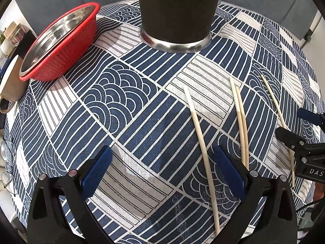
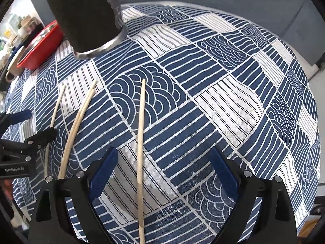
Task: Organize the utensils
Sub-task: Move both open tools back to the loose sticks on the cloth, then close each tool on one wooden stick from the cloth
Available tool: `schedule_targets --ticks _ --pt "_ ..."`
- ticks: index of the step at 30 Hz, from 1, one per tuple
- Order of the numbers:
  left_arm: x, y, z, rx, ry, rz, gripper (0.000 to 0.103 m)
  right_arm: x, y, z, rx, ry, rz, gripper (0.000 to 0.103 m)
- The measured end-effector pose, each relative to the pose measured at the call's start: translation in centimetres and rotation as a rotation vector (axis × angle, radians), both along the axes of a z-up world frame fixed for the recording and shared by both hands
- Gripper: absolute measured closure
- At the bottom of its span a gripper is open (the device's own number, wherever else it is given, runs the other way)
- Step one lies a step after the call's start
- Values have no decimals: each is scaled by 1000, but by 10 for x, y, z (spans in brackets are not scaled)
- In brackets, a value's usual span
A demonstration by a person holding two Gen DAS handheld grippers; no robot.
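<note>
Four pale wooden chopsticks lie loose on the blue-and-white patterned tablecloth. Right gripper gapes wide, straddling the lone chopstick, not touching it. Left gripper equally spread and empty; another chopstick lies between its fingers, the touching pair just beyond its right one. Thin, light, stiff, prone to roll: pinch mid-shaft. Farther back, the black metal-based cylindrical holder stands upright; red colander far left.

Four chopsticks lie on the tablecloth before the holder.
</note>
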State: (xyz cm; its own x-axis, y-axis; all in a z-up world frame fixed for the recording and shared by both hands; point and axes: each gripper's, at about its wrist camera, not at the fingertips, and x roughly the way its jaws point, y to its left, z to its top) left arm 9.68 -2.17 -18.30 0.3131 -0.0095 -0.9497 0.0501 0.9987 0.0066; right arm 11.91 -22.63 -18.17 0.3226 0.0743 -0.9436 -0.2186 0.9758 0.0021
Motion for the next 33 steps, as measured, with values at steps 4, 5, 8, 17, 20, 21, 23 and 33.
schedule_targets --ticks 4,5,8,17,20,21,23,33 --pt "3 -4 0 -3 6 -16 8 3 0 0 -6 9 -2 18" --pt "2 -4 1 -4 2 -20 14 2 0 1 -4 4 -4 25" --pt "-9 0 10 -9 -18 -50 43 -1 -2 8 1 -7 4 63" --pt "-18 33 14 -113 33 -35 98 3 -20 10 39 39 -40 97" --pt "-24 43 14 -156 54 -9 98 7 -26 12 94 62 -64 97" --pt "-23 43 15 -168 59 -2 98 7 -27 13 104 63 -66 98" --pt "-23 45 20 -182 49 4 98 8 -28 17 120 56 -67 103" --pt "-7 50 91 -158 -158 13 98 30 -22 44 117 2 -31 98"
